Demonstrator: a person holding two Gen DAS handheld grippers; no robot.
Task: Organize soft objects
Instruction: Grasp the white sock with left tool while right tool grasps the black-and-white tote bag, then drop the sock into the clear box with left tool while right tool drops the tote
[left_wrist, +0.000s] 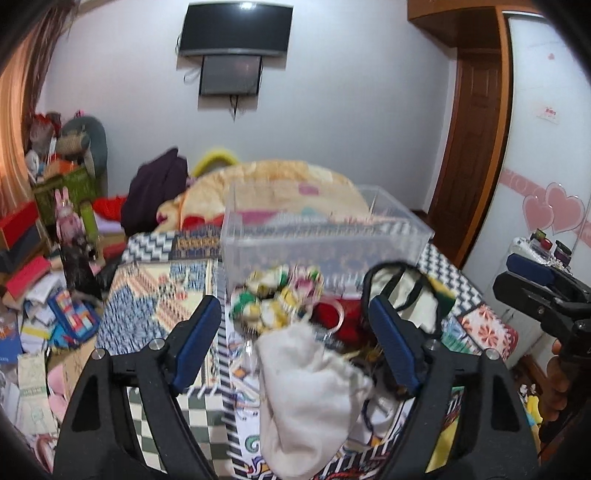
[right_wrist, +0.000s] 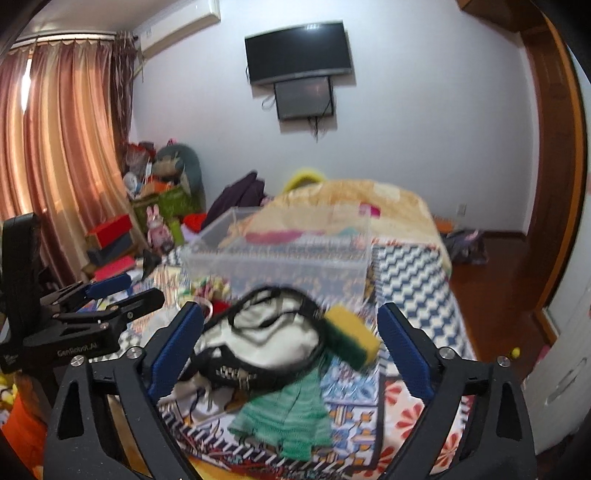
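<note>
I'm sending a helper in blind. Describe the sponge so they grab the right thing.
Start at the clear plastic bin on the patterned bedspread. Just in front of it, the sponge rests against the black-handled cream tote bag. It's the only blocky piece: yellow foam with a dark green scouring layer.

The left claw (right_wrist: 110, 295) body reads "GenRobot.AI".

clear glossy plastic box (left_wrist: 325, 236) | white soft cloth (left_wrist: 310, 398) | green knit cloth (right_wrist: 291, 417)
</note>
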